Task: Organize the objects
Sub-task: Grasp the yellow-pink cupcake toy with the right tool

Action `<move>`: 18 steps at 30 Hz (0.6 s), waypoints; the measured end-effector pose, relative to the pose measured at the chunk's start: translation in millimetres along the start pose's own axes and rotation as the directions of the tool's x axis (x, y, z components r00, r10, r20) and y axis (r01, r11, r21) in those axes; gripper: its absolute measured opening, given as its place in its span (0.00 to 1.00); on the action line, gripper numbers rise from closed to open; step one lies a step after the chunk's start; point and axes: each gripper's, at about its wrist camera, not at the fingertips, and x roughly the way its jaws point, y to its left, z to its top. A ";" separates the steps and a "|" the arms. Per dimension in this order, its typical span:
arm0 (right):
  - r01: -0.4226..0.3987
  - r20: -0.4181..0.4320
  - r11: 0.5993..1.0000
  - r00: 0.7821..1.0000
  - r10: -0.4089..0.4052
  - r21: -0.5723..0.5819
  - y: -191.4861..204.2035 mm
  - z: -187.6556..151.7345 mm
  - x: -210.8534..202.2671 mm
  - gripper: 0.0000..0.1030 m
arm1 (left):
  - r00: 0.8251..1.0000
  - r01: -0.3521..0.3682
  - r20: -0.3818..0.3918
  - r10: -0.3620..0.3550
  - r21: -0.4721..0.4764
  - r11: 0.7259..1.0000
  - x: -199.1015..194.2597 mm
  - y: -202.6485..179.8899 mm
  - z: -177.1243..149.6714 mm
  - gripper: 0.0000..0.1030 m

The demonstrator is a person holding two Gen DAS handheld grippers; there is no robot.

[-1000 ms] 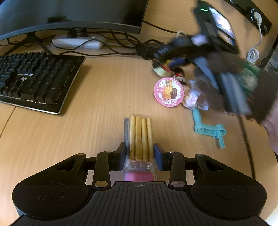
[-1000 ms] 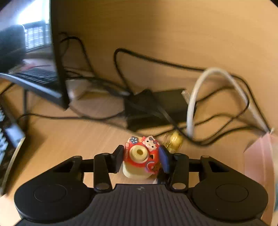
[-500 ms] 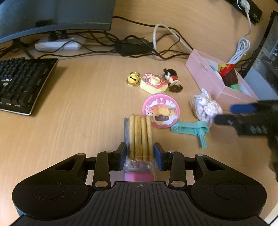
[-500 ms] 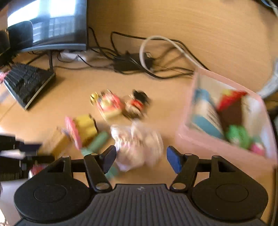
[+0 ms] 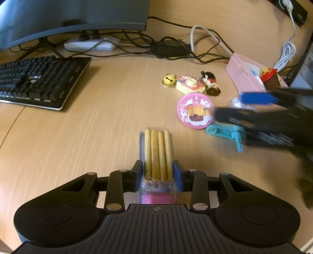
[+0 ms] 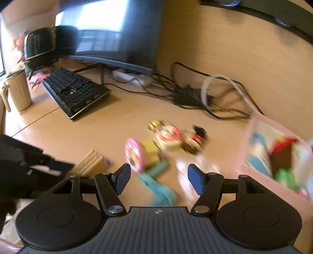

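Note:
My left gripper (image 5: pixel 158 172) is shut on a clear pack of biscuit sticks (image 5: pixel 157 150), held just above the desk. My right gripper (image 6: pixel 158 179) is open and empty, hovering over the teal plastic toy (image 6: pixel 159 188) and the white cloth pouch (image 6: pixel 185 175); in the left wrist view it (image 5: pixel 228 106) is blurred at the right. Loose on the desk lie a pink round badge (image 5: pixel 195 111), a toy camera (image 5: pixel 190 86), a gold bell (image 5: pixel 169 80) and a small black figure (image 5: pixel 210 83). A pink box (image 5: pixel 242 75) holds several items.
A black keyboard (image 5: pixel 37 80) lies at the left under a monitor (image 5: pixel 68 17). Cables, a power strip (image 5: pixel 92 44) and a black adapter (image 5: pixel 170 49) run along the back. A beige mug (image 6: pixel 18 91) stands far left in the right wrist view.
My right gripper let go of the toy camera, opened, and swung back and left over the teal toy. My left gripper kept hold of the biscuit pack and shifted slightly.

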 end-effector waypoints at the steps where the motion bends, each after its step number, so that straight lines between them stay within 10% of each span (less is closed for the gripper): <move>1: -0.006 -0.010 1.000 1.000 0.006 0.001 1.9 4.5 13.0 0.63 | 1.000 -0.002 -0.001 0.002 0.012 1.000 0.5 -0.5 -0.7 0.37; 7: -0.047 -0.083 0.995 0.995 0.054 0.083 2.6 23.7 53.7 0.45 | 1.000 -0.014 -0.006 0.015 0.034 0.999 0.7 -2.0 -1.2 0.37; 18: 0.072 -0.029 0.993 0.997 -0.070 0.095 -19.2 -24.5 -55.5 0.45 | 1.000 0.018 -0.008 -0.017 0.091 0.996 -0.8 -14.9 -2.3 0.35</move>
